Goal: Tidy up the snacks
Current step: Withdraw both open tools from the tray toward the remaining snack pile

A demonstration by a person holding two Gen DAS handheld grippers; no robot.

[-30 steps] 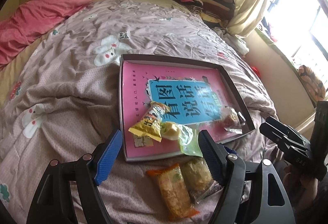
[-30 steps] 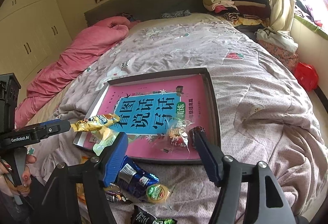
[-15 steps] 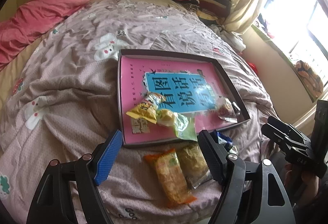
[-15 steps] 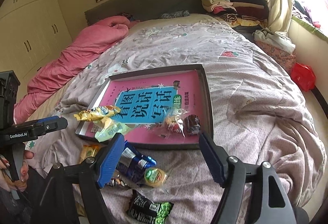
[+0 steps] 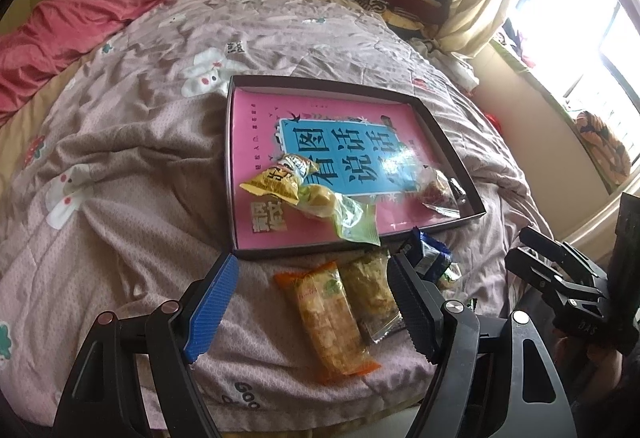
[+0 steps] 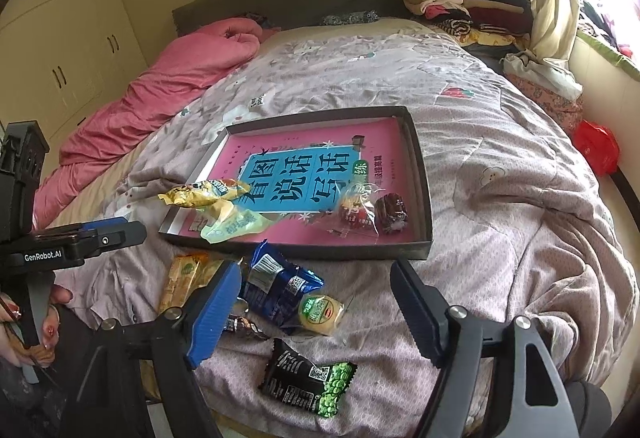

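STEP: between picks, judged | LEFT gripper (image 5: 312,302): released, empty, above orange rectangular plastic snack packet (image 5: 326,314) on bed | RIGHT gripper (image 6: 316,308): released, empty, over blue foil snack bag (image 6: 280,284) | TARGET: shallow dark cardboard tray (image 6: 420,173), four snacks inside | NEXT: descend, clamp packet, transfer to tray.

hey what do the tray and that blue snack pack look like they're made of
Tray: probably cardboard, matte dark, with thin straight walls and sharp folded corners. Blue pack: likely glossy plastic film or foil; it is crinkled and catches light on the creases.
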